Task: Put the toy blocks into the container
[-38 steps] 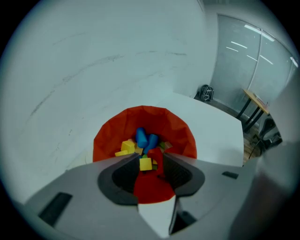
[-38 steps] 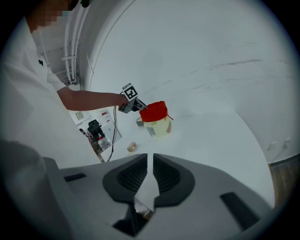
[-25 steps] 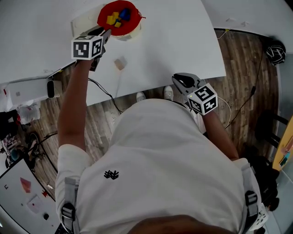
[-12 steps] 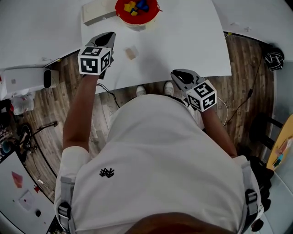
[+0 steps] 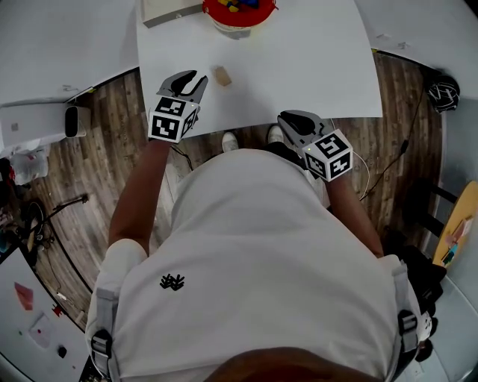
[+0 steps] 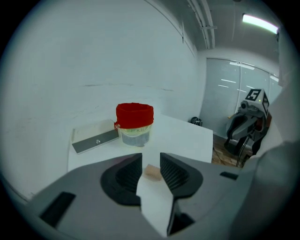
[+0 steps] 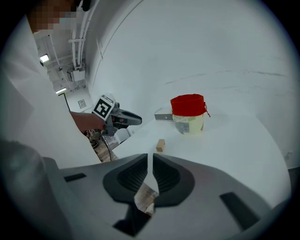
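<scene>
Red-rimmed container at far edge of white tabletop; coloured blocks inside. Flat box just left of container. Wooden block lying on tabletop, on near side of container, apart from it. Left tool nearer than container, just beside wooden block; jaws partly apart and opening, block seen ahead through gap, untouched. Right tool well nearer than container, to its right, at tabletop edge; jaws almost together, narrow slit only, nothing held.

Red-topped container, tan block
</scene>
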`<move>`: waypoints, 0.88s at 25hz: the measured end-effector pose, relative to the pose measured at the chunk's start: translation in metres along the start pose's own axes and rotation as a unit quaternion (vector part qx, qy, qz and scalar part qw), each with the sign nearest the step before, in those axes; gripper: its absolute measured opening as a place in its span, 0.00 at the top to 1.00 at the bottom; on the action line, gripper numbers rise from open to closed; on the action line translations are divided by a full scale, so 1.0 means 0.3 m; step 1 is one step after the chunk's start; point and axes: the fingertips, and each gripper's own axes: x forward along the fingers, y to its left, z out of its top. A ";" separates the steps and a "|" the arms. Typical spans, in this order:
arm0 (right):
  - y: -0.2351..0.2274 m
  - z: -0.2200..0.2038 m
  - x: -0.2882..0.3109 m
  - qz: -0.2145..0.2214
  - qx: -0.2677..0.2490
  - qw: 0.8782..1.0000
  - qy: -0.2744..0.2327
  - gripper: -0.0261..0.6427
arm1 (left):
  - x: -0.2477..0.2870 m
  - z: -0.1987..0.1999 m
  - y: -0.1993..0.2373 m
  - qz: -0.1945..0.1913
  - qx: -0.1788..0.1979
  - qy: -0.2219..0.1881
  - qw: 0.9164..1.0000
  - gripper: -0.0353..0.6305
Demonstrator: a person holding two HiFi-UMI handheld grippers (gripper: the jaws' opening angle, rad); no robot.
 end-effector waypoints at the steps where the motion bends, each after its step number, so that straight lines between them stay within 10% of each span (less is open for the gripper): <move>1: 0.008 -0.006 -0.001 -0.002 0.002 1.000 0.002 0.91 | 0.009 -0.024 -0.014 -0.010 0.000 0.002 1.000 0.76; 22: 0.071 -0.164 -0.158 -0.075 0.055 0.995 0.041 0.91 | 0.318 -0.208 -0.094 -0.096 0.061 0.049 0.992 0.50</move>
